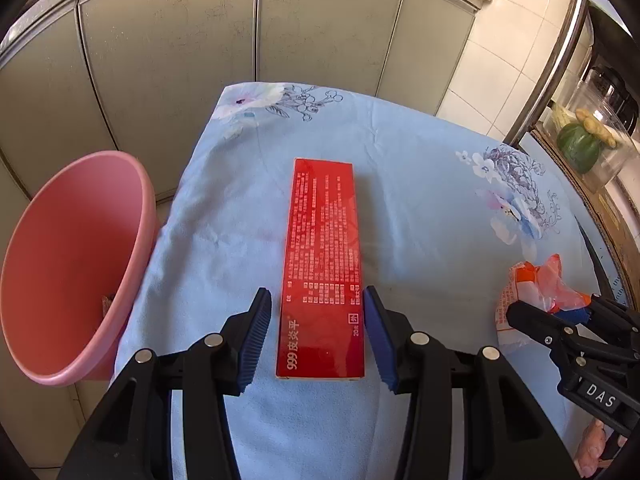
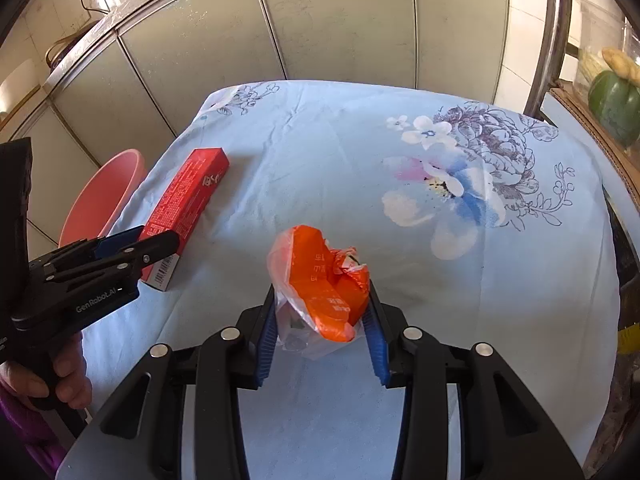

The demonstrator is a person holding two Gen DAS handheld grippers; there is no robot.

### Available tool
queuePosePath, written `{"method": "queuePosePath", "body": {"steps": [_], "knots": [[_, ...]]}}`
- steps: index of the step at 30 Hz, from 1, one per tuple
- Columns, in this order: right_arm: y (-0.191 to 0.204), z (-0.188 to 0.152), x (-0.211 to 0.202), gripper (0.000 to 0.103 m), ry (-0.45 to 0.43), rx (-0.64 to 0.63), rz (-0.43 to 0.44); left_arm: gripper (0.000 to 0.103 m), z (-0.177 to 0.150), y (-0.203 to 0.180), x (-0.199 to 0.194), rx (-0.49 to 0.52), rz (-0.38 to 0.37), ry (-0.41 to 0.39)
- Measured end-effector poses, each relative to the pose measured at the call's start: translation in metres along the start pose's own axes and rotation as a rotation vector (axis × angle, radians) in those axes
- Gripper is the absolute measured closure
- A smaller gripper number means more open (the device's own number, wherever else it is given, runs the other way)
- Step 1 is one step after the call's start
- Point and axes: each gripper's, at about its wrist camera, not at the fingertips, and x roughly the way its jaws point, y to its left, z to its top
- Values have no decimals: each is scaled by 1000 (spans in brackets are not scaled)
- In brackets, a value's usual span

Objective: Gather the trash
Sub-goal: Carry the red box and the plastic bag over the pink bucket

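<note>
A long red box [image 1: 324,268] with white print lies flat on the blue flowered cloth [image 1: 420,184]. My left gripper [image 1: 318,300] is open, its blue pads either side of the box's near end with small gaps. The box also shows in the right wrist view [image 2: 182,208]. A crumpled orange and clear plastic wrapper [image 2: 324,284] sits between the pads of my right gripper [image 2: 322,300], which touch its sides. The wrapper [image 1: 536,284] and right gripper [image 1: 568,312] show at the right of the left wrist view. A pink plastic basin [image 1: 72,264] stands off the table's left edge.
Grey cabinet doors [image 1: 240,40] stand behind the table. A metal pole [image 1: 560,40] and a shelf with a green vegetable [image 1: 580,144] in a clear container are at the far right. The left gripper [image 2: 116,252] shows in the right wrist view.
</note>
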Motion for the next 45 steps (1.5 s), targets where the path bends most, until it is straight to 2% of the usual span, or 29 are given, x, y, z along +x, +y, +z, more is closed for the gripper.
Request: {"method": "queuePosePath", "body": {"steps": [10,17,29,45], "knots": [[14,-1,3,63,8,-35,-1,62,-5,8,-6,-12,-3,-25],[28,5,2,63,1,-80,-3,62,-5,15,-25,-14,1,-82],[91,27,4,63,-26,-223,55,62,-6,55,-60,-106,55,-155],[162,56,3,63,-84,-333,145,62,-17,113,-94,-235,144,-226]]}}
